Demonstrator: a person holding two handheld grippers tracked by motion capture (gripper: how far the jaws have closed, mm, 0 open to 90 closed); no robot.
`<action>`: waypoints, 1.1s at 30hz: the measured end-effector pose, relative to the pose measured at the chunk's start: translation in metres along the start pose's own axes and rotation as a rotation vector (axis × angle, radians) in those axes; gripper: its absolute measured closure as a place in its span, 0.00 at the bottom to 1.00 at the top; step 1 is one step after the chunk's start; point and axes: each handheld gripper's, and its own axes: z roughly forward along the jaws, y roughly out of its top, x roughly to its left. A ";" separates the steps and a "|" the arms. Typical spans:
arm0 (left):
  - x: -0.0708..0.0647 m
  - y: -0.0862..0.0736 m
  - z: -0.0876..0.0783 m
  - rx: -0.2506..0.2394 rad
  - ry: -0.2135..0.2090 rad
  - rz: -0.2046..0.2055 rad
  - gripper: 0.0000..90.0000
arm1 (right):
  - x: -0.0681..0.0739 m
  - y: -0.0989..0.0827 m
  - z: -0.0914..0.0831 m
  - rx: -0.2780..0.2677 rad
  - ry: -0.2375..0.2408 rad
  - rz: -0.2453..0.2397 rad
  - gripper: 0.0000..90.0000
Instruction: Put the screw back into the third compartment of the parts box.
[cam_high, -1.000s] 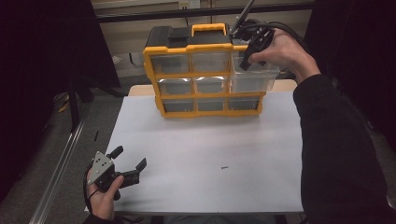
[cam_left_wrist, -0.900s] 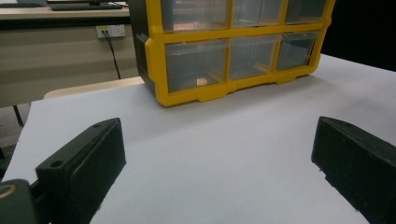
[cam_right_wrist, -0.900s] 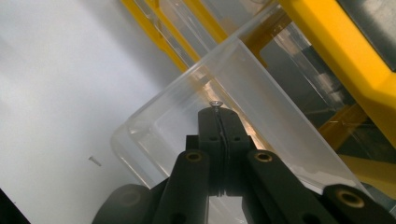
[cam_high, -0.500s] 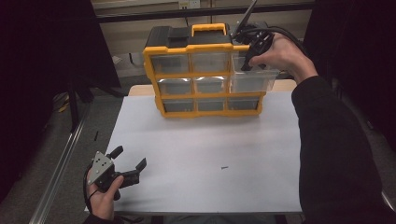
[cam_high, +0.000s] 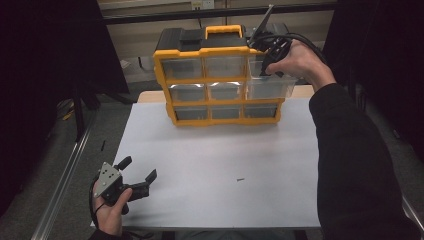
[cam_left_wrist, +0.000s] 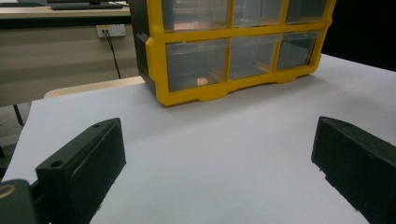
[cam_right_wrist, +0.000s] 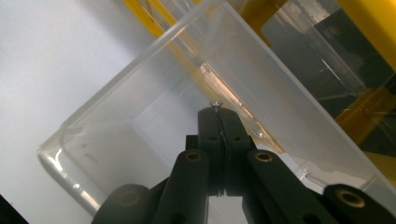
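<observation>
A yellow organizer (cam_high: 220, 50) with clear drawers stands at the back of the white table. Its right middle drawer (cam_high: 270, 89) is pulled out. My right gripper (cam_high: 265, 59) hangs over that drawer, pointing down into it. In the right gripper view the right gripper (cam_right_wrist: 218, 112) is shut on a small screw (cam_right_wrist: 215, 104), whose head sticks out at the jaw tips above the clear drawer (cam_right_wrist: 140, 121). My left gripper (cam_high: 138, 168) rests at the near left of the table, open and empty. In the left gripper view the left gripper (cam_left_wrist: 219, 158) faces the organizer (cam_left_wrist: 205, 91).
One small screw (cam_high: 240, 179) lies loose on the white table sheet (cam_high: 225, 150), near the middle front. A metal rail (cam_high: 70, 170) runs along the table's left side. A small pale item (cam_left_wrist: 201, 81) sits in a bottom drawer.
</observation>
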 end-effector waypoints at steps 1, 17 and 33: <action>0.000 0.000 0.000 0.000 0.000 0.000 0.03 | 0.000 0.000 0.000 0.002 0.001 0.001 0.98; 0.000 0.000 0.000 0.000 0.001 -0.003 0.03 | -0.003 0.000 0.004 0.001 0.006 0.037 0.94; 0.000 0.000 0.000 -0.002 0.002 -0.003 0.03 | -0.001 -0.002 -0.003 -0.044 0.015 0.018 0.83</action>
